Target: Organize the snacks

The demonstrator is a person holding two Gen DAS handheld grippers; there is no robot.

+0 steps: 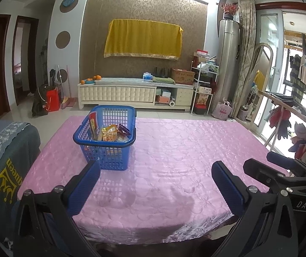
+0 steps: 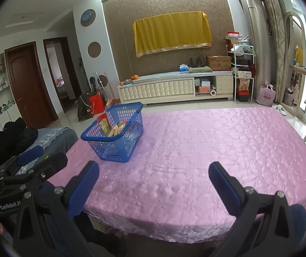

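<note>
With both tools poised over the near edge of the table and nothing between their pads, inspection starts at the bottom of each frame: the left gripper (image 1: 156,172) stands wide, as does the right gripper (image 2: 154,172), both empty. The pink quilted tablecloth (image 1: 185,150) ahead of them is bare across the middle and right of both views, so open room for moving is ample on that side. The task's thing, a blue plastic basket (image 1: 108,147), sits left of centre in both frames, close to the table's left edge, holding snack packets (image 1: 110,132) that stand upright or lean inside; their exact number cannot be told. From the left gripper the basket lies ahead and slightly left; from the right gripper, ahead and well to the left. The left is judged the nearer tool. The basket's long axis runs roughly away from the viewer, its dark handle (image 1: 104,144) folded down on the near rim. Beyond the table, a white cabinet (image 1: 118,94) stands against the far wall.
</note>
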